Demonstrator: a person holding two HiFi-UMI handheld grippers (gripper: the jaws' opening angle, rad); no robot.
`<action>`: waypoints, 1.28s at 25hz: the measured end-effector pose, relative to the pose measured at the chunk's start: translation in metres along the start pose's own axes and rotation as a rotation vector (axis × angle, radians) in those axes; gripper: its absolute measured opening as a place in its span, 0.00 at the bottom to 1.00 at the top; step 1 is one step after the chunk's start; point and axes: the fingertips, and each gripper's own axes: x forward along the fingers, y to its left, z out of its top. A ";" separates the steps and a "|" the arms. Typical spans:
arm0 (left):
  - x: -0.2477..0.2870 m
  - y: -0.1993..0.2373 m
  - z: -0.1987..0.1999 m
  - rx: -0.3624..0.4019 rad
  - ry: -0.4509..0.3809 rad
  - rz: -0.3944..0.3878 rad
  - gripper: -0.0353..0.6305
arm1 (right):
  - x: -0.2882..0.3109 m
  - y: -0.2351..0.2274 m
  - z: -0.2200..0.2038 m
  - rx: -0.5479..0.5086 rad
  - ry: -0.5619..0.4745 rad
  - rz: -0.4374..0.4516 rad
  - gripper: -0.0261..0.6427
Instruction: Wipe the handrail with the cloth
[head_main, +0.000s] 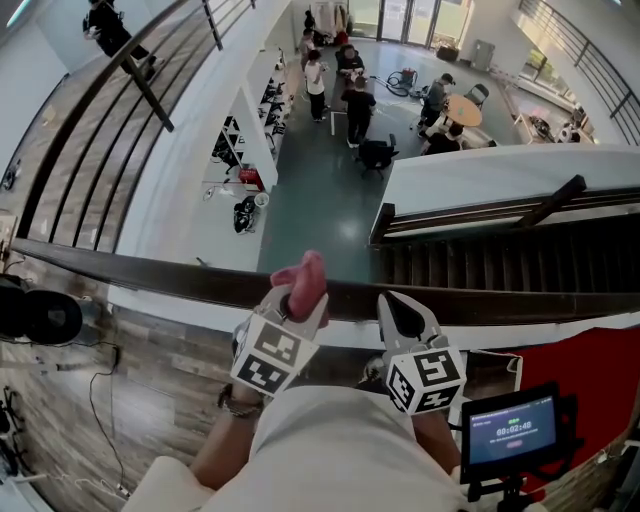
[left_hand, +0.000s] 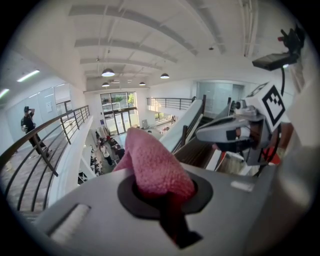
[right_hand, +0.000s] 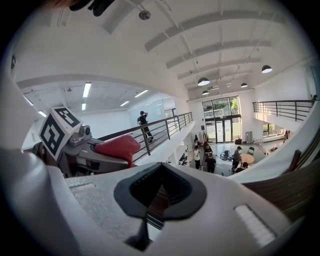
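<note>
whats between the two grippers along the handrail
Only a bare stretch of the dark handrail, seen in the head view. The left gripper, shut on the pink cloth, and the right gripper are apart at the rail.

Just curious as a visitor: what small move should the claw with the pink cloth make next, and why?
Probably lower the left claw so its fluffy pink cloth presses onto the dark wooden handrail: the cloth is clamped and poised at the rail, contact unclear.
</note>
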 end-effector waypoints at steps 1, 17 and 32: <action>0.001 -0.001 0.000 0.000 0.000 0.001 0.11 | -0.001 -0.001 -0.001 -0.003 0.001 0.001 0.04; 0.016 -0.022 -0.001 0.014 0.022 -0.013 0.11 | -0.007 -0.015 -0.009 0.026 0.013 0.001 0.04; 0.033 -0.048 0.021 0.068 0.020 -0.048 0.11 | -0.015 -0.027 -0.004 0.041 0.007 0.007 0.04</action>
